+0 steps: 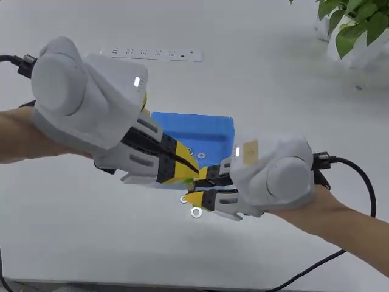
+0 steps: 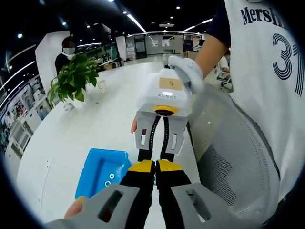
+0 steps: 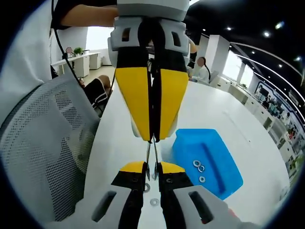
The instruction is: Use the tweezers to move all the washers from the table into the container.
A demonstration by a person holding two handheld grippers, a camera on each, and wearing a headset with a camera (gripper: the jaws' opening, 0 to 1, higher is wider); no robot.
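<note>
Blue container (image 1: 209, 131): on the white table (image 1: 91, 231), with three washers (image 3: 198, 164) lying inside.
Left hand-held gripper (image 2: 155, 166): we see it reach in over the container's near edge, jaws clamped on one end of the tweezers (image 3: 152, 157).
Right hand-held gripper (image 3: 152, 168): nose to nose with the left one, jaws pinched onto the tweezers' splayed arms.
Loose washers (image 1: 196, 212): two on the table just in front of the container, under the jaws.

A blue container (image 1: 213, 125) sat at the centre of the head view, with three small metal washers (image 3: 198, 164) lying flat inside. Two loose washers (image 1: 196, 212) lay flat just below it. Thin metal tweezers (image 3: 152, 160) stood lengthwise at the lower centre of the right gripper view.
</note>
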